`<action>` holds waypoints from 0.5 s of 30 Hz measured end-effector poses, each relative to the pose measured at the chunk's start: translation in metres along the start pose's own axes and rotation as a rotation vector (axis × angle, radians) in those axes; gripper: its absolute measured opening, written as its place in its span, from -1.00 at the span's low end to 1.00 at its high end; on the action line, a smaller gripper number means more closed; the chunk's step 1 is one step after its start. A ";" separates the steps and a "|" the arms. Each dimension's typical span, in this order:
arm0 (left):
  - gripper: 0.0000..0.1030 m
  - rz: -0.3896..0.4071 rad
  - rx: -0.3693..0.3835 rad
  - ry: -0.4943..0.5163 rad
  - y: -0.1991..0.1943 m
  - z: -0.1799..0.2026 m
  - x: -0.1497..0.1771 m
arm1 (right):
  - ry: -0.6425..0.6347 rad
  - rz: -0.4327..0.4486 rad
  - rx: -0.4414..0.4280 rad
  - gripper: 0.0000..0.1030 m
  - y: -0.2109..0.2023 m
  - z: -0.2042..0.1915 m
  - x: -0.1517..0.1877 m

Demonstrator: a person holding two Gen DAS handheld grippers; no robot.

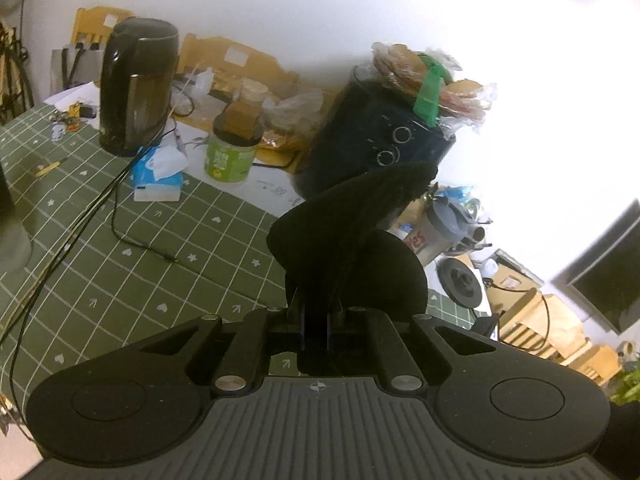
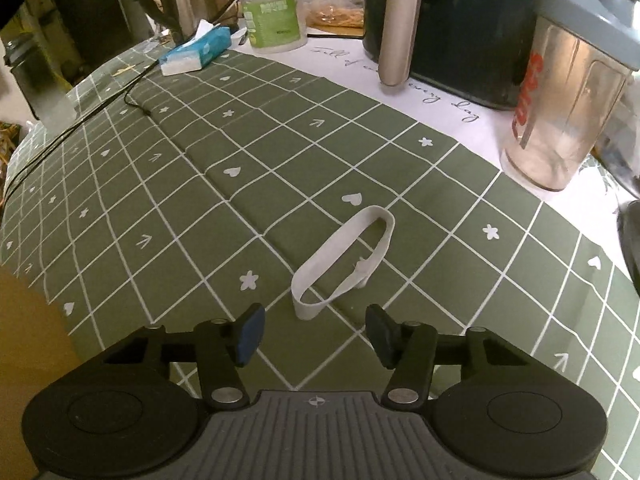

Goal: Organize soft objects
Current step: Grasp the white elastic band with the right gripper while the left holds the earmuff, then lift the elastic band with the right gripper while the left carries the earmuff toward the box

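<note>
Diagonally, white elastic band (image 2: 345, 259), lengthwise up-right.

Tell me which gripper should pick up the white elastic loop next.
Right. The right gripper is open and empty, with the white elastic loop on the green tablecloth just ahead of its fingertips. The left gripper is shut on a black fabric piece.

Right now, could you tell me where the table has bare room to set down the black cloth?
The green checked tablecloth lies bare between the tissue pack and the white elastic band. It is crowded along the back: kettle, green tub, black appliance, shaker bottle. A thin cable crosses the left edge.
</note>
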State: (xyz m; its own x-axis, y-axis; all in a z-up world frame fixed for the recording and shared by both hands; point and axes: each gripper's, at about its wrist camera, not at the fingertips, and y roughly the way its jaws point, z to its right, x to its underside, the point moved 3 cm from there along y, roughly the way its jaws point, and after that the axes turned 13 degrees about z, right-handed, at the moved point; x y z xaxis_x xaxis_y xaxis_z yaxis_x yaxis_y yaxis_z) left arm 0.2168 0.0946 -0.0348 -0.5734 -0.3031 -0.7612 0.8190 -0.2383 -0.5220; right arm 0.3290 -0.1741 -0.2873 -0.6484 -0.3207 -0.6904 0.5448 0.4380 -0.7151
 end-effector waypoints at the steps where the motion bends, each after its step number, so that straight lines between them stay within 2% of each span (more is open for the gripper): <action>1: -0.83 -0.001 -0.005 -0.007 0.000 -0.001 0.001 | 0.002 0.001 0.006 0.07 0.002 0.001 0.000; 6: -0.83 -0.013 -0.019 -0.028 -0.001 -0.002 0.007 | 0.000 0.015 0.032 -0.12 0.006 0.003 0.001; 8: -0.83 -0.021 -0.020 -0.038 -0.001 -0.002 0.010 | -0.003 0.022 0.043 -0.30 0.007 0.005 0.000; 10: -0.83 -0.026 -0.021 -0.044 -0.001 -0.001 0.013 | 0.001 0.029 0.048 -0.60 0.007 0.007 0.000; 11: -0.83 -0.028 -0.021 -0.048 -0.001 -0.001 0.014 | 0.005 0.031 0.046 -0.66 0.007 0.007 0.000; 12: -0.83 -0.030 -0.020 -0.052 -0.001 0.000 0.015 | 0.008 0.034 0.046 -0.80 0.006 0.008 0.000; 15: -0.83 -0.035 -0.017 -0.051 -0.001 0.002 0.017 | 0.004 0.036 0.061 -0.90 0.004 0.010 -0.001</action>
State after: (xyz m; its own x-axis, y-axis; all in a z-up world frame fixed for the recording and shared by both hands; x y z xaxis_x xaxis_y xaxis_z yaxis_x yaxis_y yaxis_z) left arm 0.2059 0.0878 -0.0461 -0.6015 -0.3420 -0.7220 0.7986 -0.2340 -0.5545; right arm 0.3371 -0.1803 -0.2912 -0.6303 -0.3021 -0.7152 0.5987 0.3974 -0.6955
